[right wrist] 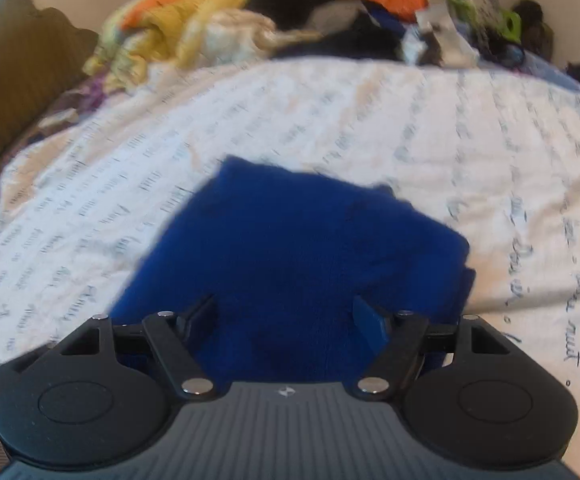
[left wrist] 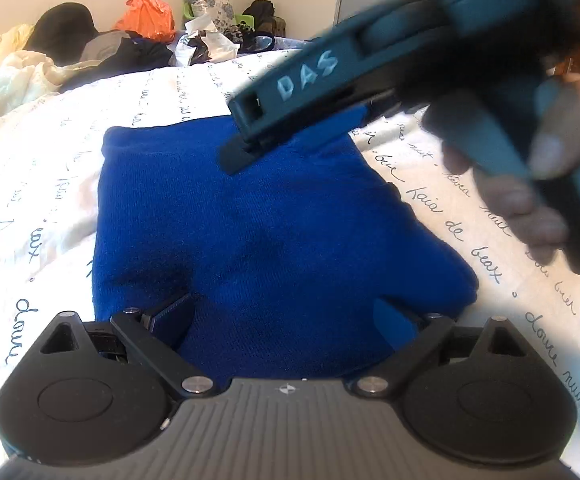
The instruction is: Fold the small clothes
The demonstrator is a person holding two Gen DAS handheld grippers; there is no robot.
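Room: bedroom, bed covered by a white sheet (left wrist: pixel 430 200) with handwriting print; pile of clothes and bags (left wrist: pixel 146 36) at the far edge.
Garment: blue knit garment (left wrist: pixel 250 232) lies mid-bed, looks already folded into a compact block, thick, a few soft creases.
Left gripper (left wrist: pixel 286 320): fingers spread wide, low over the near edge of the garment; can't tell if the pads touch cloth, nothing pinched.
Right gripper (right wrist: pixel 290 316): fingers also spread, nothing held, near edge of the garment between them; in the left view its body reaches in from the right with the tip over the far right part of the garment.
Right view: blurred, detail weak.
Step (judged): tidying or pressing the fold, or lining up another fold.
How to do well: grab both layers at an edge, not only the top one; lift both corners level; lay edge onto edge; press flat before letting go, thick knit tends to spring back.
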